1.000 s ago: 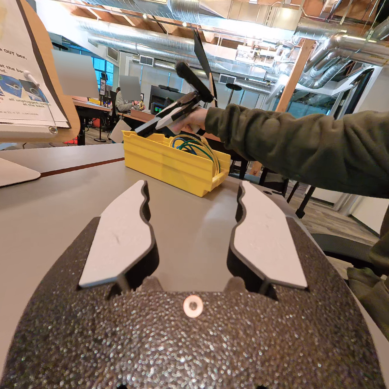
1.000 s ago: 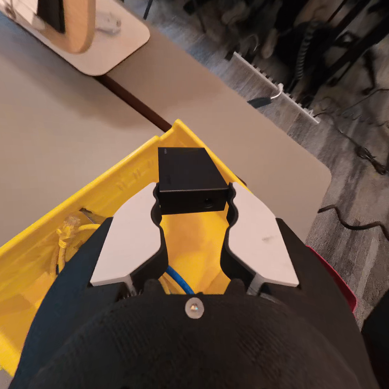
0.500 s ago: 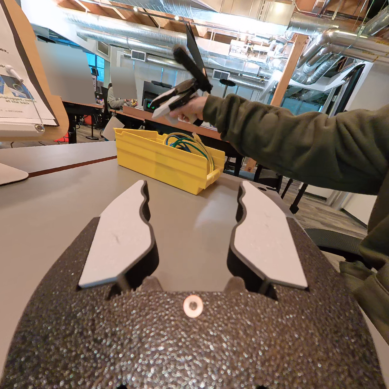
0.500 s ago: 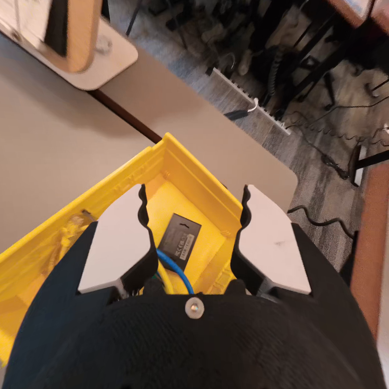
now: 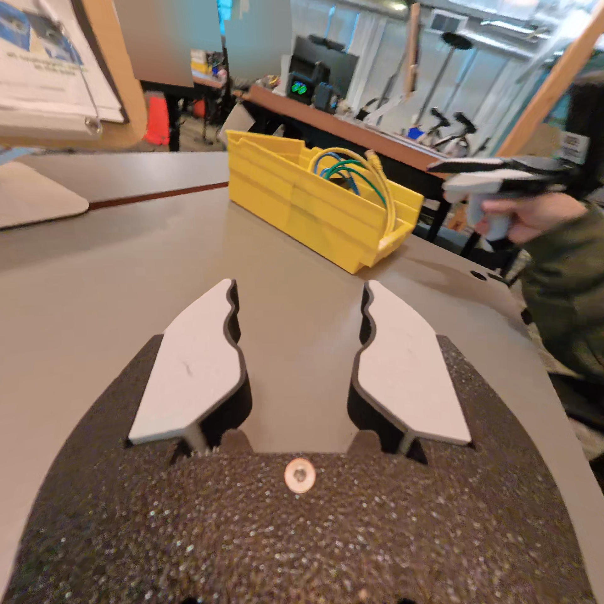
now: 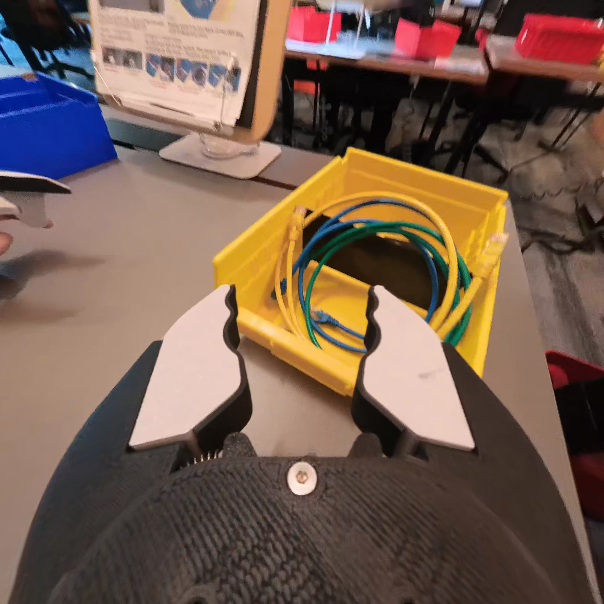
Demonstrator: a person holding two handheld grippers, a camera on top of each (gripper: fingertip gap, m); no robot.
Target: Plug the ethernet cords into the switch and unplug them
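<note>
Landmark: yellow bin (image 6: 258,258), standing on the grey table (image 6: 137,294) near its far right corner.
Right gripper (image 6: 302,307): fingers spread apart with nothing between them, held just in front of the bin's low open end; its right finger overlaps the bin's front lip in the right wrist view. In the left wrist view it shows to the right of the bin, off the table edge, in a person's hand (image 5: 529,219) with a green sleeve.
Left gripper (image 5: 298,300): fingers spread apart, empty, over bare table, well short of the bin's long side wall.
Ethernet cords: yellow cord (image 6: 447,248), blue cord (image 6: 327,330) and green cord (image 6: 313,277) lie coiled together inside the bin; a yellow plug (image 6: 490,248) rests against the bin's right wall, and the loops rise above the rim.
Switch: a dark shape (image 6: 385,261) lies on the bin floor under the coils; too hidden to make out more.
Beyond the bin: a stand holding printed sheets (image 6: 176,62) to the left behind it; a blue bin (image 6: 49,130) farther left.
</note>
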